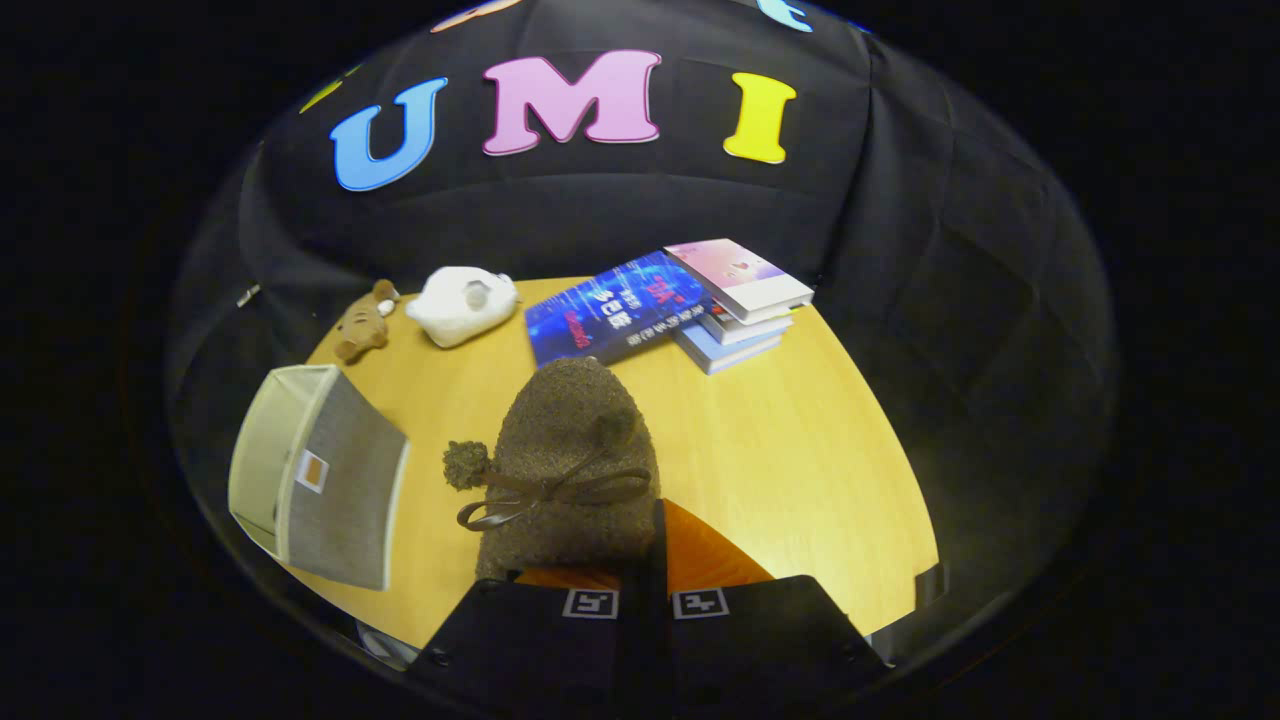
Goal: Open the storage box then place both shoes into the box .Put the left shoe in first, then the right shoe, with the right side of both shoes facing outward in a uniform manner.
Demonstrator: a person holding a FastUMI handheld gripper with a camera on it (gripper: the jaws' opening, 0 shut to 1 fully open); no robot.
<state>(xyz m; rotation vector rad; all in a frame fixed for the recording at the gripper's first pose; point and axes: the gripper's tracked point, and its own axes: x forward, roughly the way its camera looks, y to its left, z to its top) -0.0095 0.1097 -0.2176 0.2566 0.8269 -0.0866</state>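
Observation:
A brown fuzzy shoe (570, 450) with a dark ribbon bow and two pom-poms hangs just ahead of my fingers, toe pointing away, above the wooden table (800, 470). Its orange lining (705, 560) shows at the heel. My gripper (645, 592) is shut on the shoe's heel rim, the two fingers pressed close together with the rim between them. Left of the shoe stands the grey storage box (340, 495). The box is open and its pale inside (265, 450) shows.
Beyond the shoe lie a blue book (615, 310) and a stack of books (740, 300). A white plush toy (462, 305) and a small brown teddy (365, 322) sit at the table's far left. Black cloth walls close in behind and to the right.

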